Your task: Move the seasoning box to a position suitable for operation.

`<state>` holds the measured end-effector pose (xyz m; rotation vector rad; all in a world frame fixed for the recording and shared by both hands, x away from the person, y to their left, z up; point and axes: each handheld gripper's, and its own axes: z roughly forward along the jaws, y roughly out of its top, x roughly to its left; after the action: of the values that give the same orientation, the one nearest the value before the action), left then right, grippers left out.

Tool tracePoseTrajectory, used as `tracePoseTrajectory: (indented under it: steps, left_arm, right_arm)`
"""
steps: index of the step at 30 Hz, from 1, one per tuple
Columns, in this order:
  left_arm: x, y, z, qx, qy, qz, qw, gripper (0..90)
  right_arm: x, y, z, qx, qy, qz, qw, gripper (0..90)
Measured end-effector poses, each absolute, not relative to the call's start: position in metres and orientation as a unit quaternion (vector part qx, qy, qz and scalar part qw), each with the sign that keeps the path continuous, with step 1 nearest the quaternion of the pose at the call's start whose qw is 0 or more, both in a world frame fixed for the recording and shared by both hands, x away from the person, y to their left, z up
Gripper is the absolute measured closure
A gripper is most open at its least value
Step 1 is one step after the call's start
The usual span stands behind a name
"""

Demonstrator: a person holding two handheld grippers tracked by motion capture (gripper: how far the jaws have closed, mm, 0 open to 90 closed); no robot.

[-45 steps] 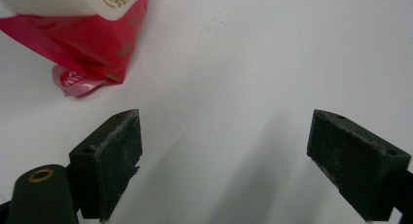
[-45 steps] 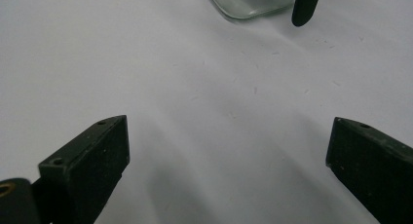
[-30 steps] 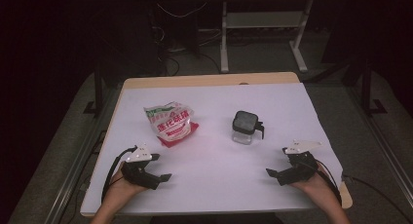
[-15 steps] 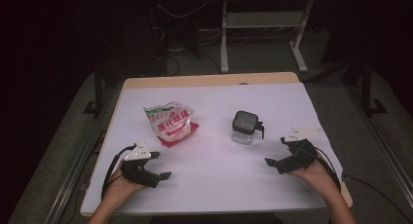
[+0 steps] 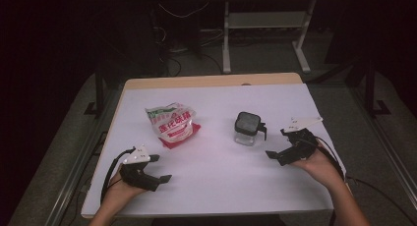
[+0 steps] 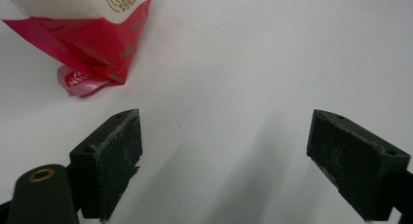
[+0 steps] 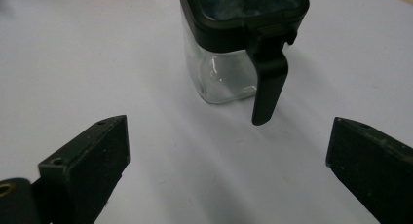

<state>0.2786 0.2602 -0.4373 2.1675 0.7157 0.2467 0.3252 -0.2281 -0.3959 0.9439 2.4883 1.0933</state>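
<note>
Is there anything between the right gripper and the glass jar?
No. In the right gripper view, bare white table lies between the open right gripper and the glass jar.

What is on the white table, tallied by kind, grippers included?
Black two-jaw grippers: 2, the left gripper and the right gripper, both open.
White and red printed plastic bag: 1.
Clear square glass jar with black lid: 1.
Total: 4.
</note>
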Motion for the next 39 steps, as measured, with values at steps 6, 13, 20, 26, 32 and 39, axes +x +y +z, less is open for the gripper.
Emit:
tracePoseTrajectory:
  steps: [6,13,20,26,32,39]
  left_arm:
    - [0.279,0.26,-0.437,0.859,0.285,0.098,0.414,12.6]
    - [0.279,0.26,-0.438,0.861,0.284,0.092,0.412,13.0]
    - [0.279,0.26,-0.438,0.862,0.281,0.091,0.412,13.0]
    - [0.279,0.259,-0.438,0.863,0.281,0.088,0.411,13.0]
    - [0.279,0.259,-0.439,0.864,0.279,0.086,0.409,13.0]
    - [0.279,0.258,-0.439,0.865,0.276,0.084,0.411,13.0]
  right_arm:
    - [0.334,-0.225,-0.386,0.313,0.866,0.366,0.132,1.8]
    - [0.344,-0.217,-0.376,0.294,0.88,0.351,0.124,1.9]
    - [0.353,-0.206,-0.366,0.279,0.889,0.341,0.126,1.8]
    - [0.363,-0.198,-0.356,0.266,0.896,0.33,0.131,1.8]
    - [0.375,-0.191,-0.349,0.252,0.904,0.322,0.128,1.8]
    - [0.39,-0.178,-0.342,0.231,0.919,0.3,0.113,1.8]
